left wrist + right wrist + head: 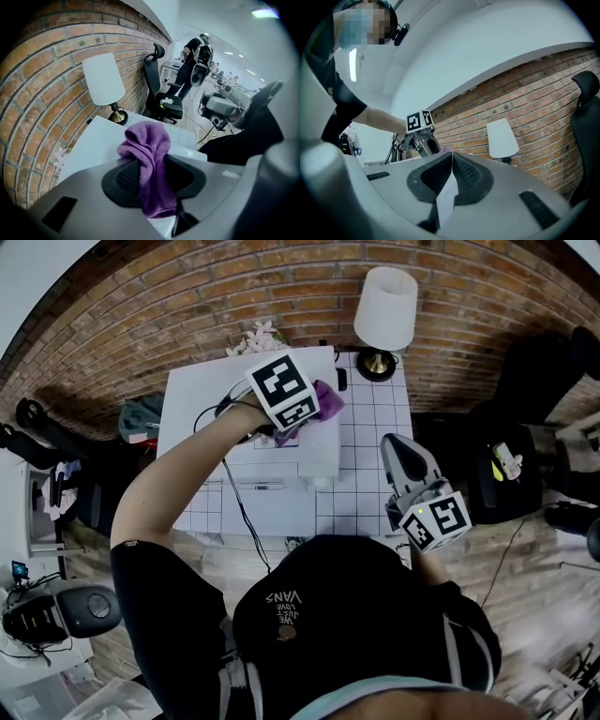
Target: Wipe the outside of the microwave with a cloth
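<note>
Left gripper [150, 174] is over the white microwave [211, 413], jaws clamped on a bunched purple cloth [146, 143] that seems to touch the top near its right edge, though that's hard to confirm. Right gripper [450, 174], nearer and off right, is pinched together, empty. Risk: hard rubbing drags that loose fold free.

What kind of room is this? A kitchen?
Probably an office or lab, not a kitchen: a black office chair stands by the red brick wall, and the white microwave sits on a gridded white table beside a white-shaded lamp.
</note>
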